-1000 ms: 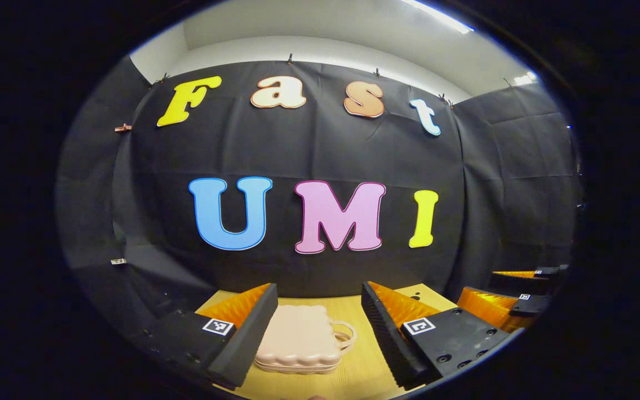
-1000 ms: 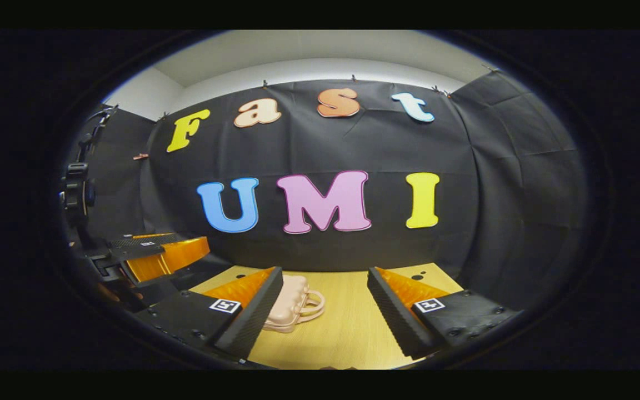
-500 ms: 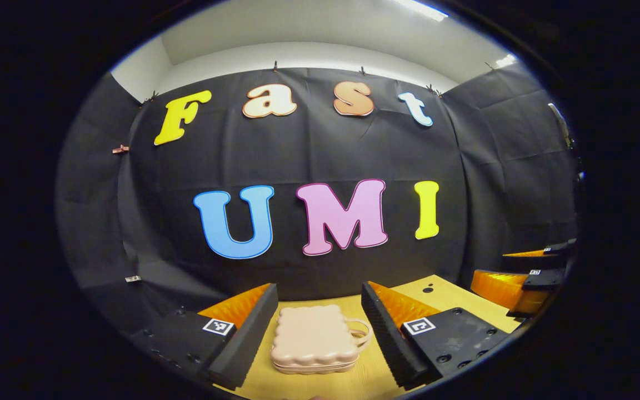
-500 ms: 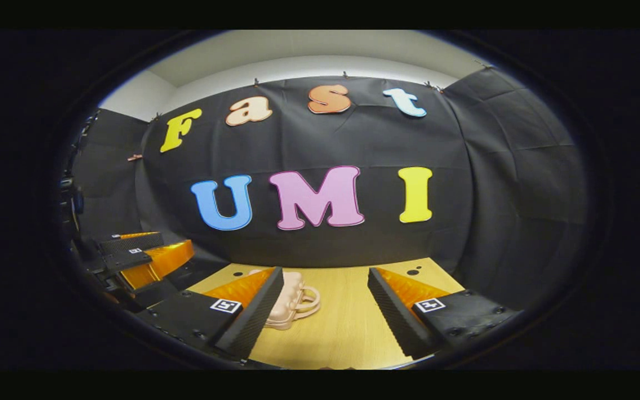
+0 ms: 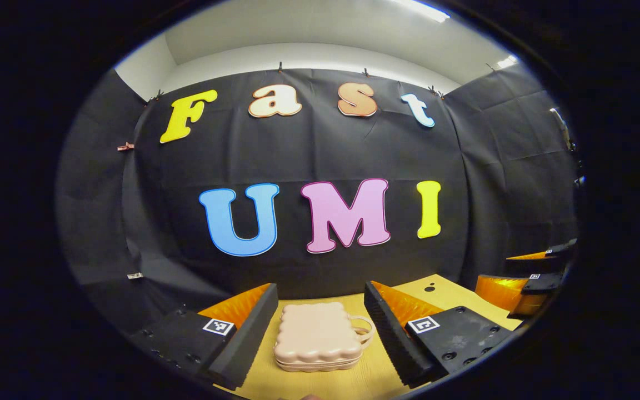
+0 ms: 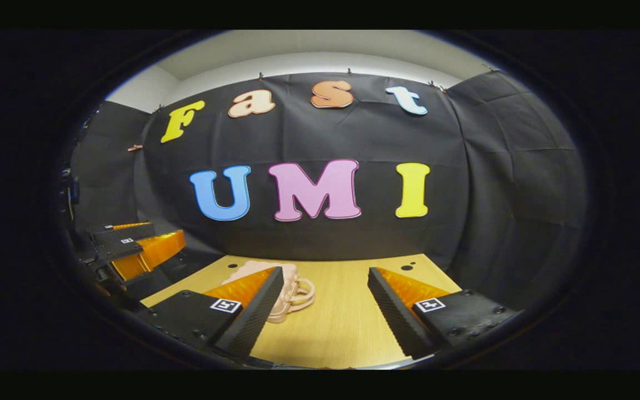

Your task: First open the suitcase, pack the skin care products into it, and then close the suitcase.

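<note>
Item one, the suitcase [image 5: 318, 340]: a small pale pink case with a scalloped shell, lying flat and closed on the tabletop [image 5: 375, 372], its loop handle [image 5: 363, 330] turned toward our right-hand side. In the left gripper view it sits between the two fingers of our left tool [image 5: 320, 330], which is spread wide, touches nothing and holds nothing. In the right gripper view the same case [image 6: 292, 286] lies partly behind the near finger of our right tool [image 6: 324, 311], likewise spread wide and empty, with bare wood between its fingers. We judge the task to be at its very first step: the case is not yet opened, and both tools are poised short of it. The next move, as we read it, calls for steadying the lower shell with one tool while the other finds the seam or the handle side and lifts the lid; the case looks light and may slide on the smooth wood if pushed from one side alone. Skin care products: we cannot place them from here. Item two, the surface: a light wood-grain tabletop with two small dark holes [image 6: 408, 267] near its far edge. Item three, the room: black cloth walls [image 5: 498, 166] clipped along the top, a white ceiling above with a strip light [image 5: 420, 8].
</note>
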